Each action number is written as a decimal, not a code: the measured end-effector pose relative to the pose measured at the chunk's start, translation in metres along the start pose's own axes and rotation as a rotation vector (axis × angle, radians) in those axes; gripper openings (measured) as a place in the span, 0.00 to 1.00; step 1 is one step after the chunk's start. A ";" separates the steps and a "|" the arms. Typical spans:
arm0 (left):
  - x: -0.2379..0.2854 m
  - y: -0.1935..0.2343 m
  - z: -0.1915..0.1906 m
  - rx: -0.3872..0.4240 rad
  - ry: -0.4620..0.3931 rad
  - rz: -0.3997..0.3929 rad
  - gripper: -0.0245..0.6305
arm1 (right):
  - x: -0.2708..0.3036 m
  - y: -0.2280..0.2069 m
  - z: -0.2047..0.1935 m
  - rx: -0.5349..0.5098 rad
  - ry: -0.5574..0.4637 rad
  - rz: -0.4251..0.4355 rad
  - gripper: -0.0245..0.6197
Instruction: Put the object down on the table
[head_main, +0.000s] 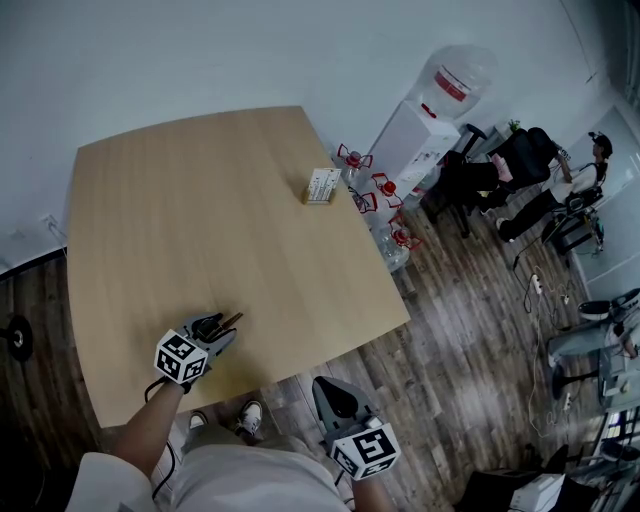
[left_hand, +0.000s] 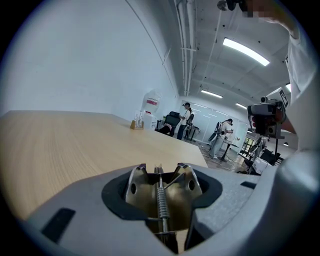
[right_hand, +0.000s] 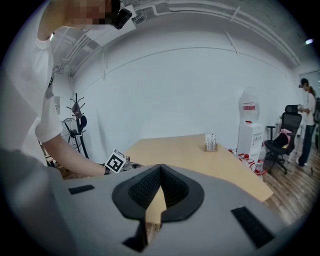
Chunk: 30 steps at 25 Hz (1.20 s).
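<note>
My left gripper (head_main: 222, 327) hovers low over the wooden table (head_main: 200, 200), close to its near edge. It is shut on a brass-coloured metal clip (left_hand: 161, 192) with a coil spring down its middle; the clip fills the gap between the jaws. In the head view only a dark, thin end of the clip (head_main: 232, 320) pokes out. My right gripper (head_main: 325, 385) is off the table, over the floor by the person's legs. In the right gripper view, my right gripper (right_hand: 160, 167) has its ribbed black pads meeting at the tips with nothing between them.
A small rack of white tubes (head_main: 322, 186) stands near the table's far right edge. Red-capped water bottles (head_main: 380, 192) and a water dispenser (head_main: 425, 125) sit on the floor beyond it. People and office chairs (head_main: 530, 170) are further right.
</note>
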<state>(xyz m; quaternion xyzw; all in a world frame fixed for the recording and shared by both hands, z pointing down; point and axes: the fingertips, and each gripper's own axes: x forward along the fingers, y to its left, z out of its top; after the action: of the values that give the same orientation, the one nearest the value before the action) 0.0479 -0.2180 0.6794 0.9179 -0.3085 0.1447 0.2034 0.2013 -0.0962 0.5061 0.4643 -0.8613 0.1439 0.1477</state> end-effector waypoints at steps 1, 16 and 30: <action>0.001 -0.001 0.000 0.001 0.003 -0.004 0.35 | 0.001 0.000 0.000 0.000 0.000 0.003 0.04; 0.020 0.002 -0.017 -0.002 0.083 -0.066 0.35 | 0.002 -0.005 -0.003 0.016 0.002 -0.020 0.04; 0.028 -0.001 -0.022 -0.007 0.122 -0.129 0.35 | -0.003 -0.006 -0.005 0.031 0.009 -0.052 0.04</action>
<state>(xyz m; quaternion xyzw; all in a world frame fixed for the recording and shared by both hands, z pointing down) 0.0672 -0.2212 0.7093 0.9245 -0.2363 0.1859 0.2341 0.2086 -0.0953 0.5105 0.4881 -0.8460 0.1553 0.1482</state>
